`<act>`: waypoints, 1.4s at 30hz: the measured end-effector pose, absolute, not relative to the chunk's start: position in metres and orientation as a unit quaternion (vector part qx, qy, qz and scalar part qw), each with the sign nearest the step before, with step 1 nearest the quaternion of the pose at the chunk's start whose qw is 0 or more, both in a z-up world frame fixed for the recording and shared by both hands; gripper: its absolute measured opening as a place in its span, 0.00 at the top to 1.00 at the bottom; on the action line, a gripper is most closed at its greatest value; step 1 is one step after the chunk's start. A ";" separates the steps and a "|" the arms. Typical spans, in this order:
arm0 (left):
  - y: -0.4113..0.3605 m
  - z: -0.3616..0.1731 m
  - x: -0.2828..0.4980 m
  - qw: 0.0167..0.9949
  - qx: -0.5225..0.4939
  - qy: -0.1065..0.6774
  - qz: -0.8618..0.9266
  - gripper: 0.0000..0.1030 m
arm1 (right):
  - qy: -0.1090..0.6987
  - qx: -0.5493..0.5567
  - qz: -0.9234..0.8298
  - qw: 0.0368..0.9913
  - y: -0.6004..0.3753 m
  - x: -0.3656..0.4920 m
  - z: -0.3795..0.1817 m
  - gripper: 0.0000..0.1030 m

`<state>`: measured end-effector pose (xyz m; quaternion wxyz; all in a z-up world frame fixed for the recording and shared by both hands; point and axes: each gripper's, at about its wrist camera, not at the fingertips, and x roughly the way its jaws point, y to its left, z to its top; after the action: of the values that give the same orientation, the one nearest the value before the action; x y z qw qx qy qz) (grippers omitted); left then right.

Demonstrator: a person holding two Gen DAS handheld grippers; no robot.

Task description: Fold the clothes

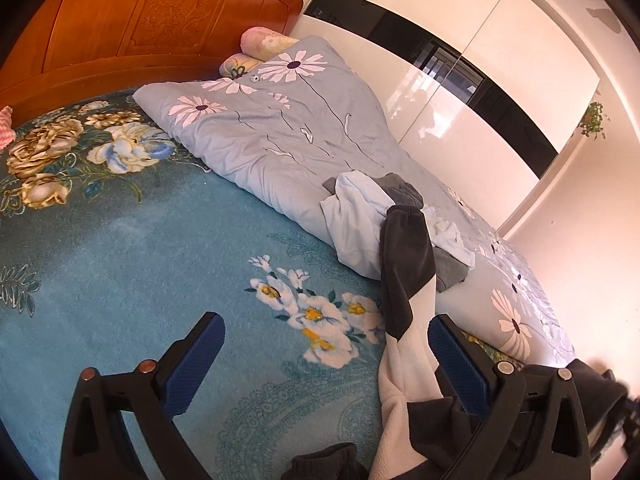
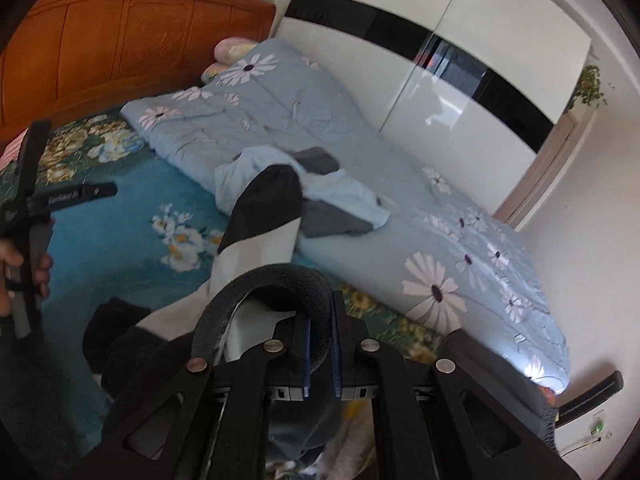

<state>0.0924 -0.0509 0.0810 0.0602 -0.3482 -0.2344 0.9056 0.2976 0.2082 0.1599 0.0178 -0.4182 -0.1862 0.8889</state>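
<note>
A black-and-white fleece garment [image 1: 404, 264] lies stretched over the teal bedspread [image 1: 120, 240], one dark sleeve reaching up to a clothes pile. My left gripper [image 1: 324, 344] is open above the bedspread. The garment's white part runs just inside its right finger [image 1: 456, 356]. In the right wrist view my right gripper [image 2: 320, 344] is shut on the garment's black collar band [image 2: 260, 280], which loops up in front of the pads. The sleeve [image 2: 268, 208] trails away beyond it. A hand [image 2: 24, 264] at the left edge holds the left gripper's handle.
A pile of light blue and grey clothes [image 1: 360, 216] sits on a pale blue daisy quilt [image 1: 280, 128] along the bed's right side. Behind are pillows [image 1: 260, 40] and a wooden headboard [image 1: 140, 20]. A glossy white wardrobe [image 1: 460, 80] stands to the right.
</note>
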 end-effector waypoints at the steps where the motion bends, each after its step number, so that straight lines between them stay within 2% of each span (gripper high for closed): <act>1: -0.047 0.080 0.091 0.065 -0.355 -0.229 0.904 0.00 | -0.185 -0.449 0.874 0.001 0.204 0.304 0.138 0.94; 4: -0.040 0.075 0.087 0.073 -0.376 -0.217 0.898 0.00 | -0.184 -0.503 0.844 -0.026 0.196 0.335 0.094 0.94; 6: -0.036 0.070 0.084 0.072 -0.394 -0.212 0.892 0.00 | -0.179 -0.512 0.839 -0.037 0.194 0.348 0.089 0.87; 7: -0.035 0.066 0.082 0.071 -0.405 -0.213 0.886 0.00 | -0.165 -0.515 0.840 -0.041 0.197 0.352 0.095 0.76; 8: -0.035 0.062 0.080 0.070 -0.416 -0.214 0.881 0.00 | -0.148 -0.517 0.842 -0.047 0.201 0.356 0.102 0.57; 9: -0.034 0.057 0.078 0.069 -0.427 -0.216 0.875 0.00 | -0.133 -0.516 0.845 -0.050 0.207 0.360 0.112 0.50; 10: -0.033 0.054 0.077 0.064 -0.434 -0.215 0.872 0.00 | -0.122 -0.512 0.849 -0.049 0.211 0.363 0.123 0.46; 15: -0.022 0.043 0.078 0.013 -0.458 -0.180 0.871 0.00 | -0.055 -0.431 0.900 -0.045 0.217 0.352 0.183 0.45; 18: -0.017 0.028 0.082 0.001 -0.488 -0.188 0.852 0.00 | 0.010 -0.370 0.927 -0.054 0.214 0.321 0.205 0.30; 24: -0.012 -0.008 0.109 -0.031 -0.539 -0.273 0.796 0.00 | 0.120 -0.436 0.887 -0.092 0.192 0.179 0.147 0.29; 28: 0.001 -0.031 0.121 -0.028 -0.579 -0.305 0.756 0.01 | 0.098 -0.504 0.857 -0.044 0.180 0.110 0.097 0.30; 33: 0.021 -0.030 0.119 -0.005 -0.585 -0.265 0.767 0.06 | 0.051 -0.567 0.822 0.015 0.178 0.060 0.034 0.30; 40: 0.019 -0.039 0.121 0.000 -0.594 -0.288 0.751 0.28 | 0.026 -0.608 0.792 0.049 0.182 0.051 -0.015 0.30; 42: 0.017 -0.039 0.122 -0.004 -0.594 -0.291 0.750 0.39 | 0.021 -0.614 0.787 0.056 0.186 0.054 -0.021 0.36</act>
<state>0.1216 0.0175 -0.0393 -0.0041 -0.5944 -0.2913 0.7496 0.0538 0.1865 -0.0211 0.0555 -0.6137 0.0215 0.7873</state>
